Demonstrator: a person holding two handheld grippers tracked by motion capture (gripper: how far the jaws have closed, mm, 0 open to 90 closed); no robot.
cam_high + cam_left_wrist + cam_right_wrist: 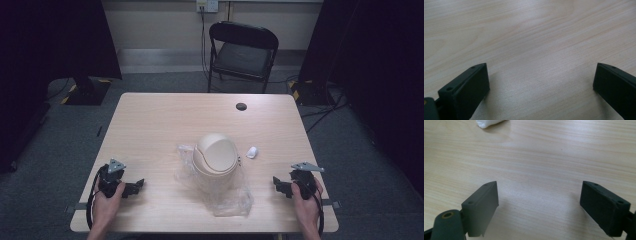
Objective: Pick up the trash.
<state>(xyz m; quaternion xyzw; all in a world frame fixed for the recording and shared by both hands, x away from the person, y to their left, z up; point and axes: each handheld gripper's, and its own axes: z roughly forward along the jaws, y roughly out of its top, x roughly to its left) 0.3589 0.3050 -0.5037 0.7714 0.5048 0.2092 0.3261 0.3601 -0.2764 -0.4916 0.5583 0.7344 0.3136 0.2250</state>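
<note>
Left gripper (134, 187) and right gripper (278, 186) rest open beside the bin (216, 155)

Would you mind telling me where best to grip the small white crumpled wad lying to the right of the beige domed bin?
Probably across the small white crumpled wad's short width, coming from above with the right gripper, whose jaws stand open. It lies low and alone on the wooden table, apart from the beige domed bin.

Looking down my right gripper (539, 202) I've got both black jaws spread wide with nothing but bare light wood-grain tabletop (549, 157) between them, plus a small crumpled white wad (489, 123) poking in at the top edge.
</note>
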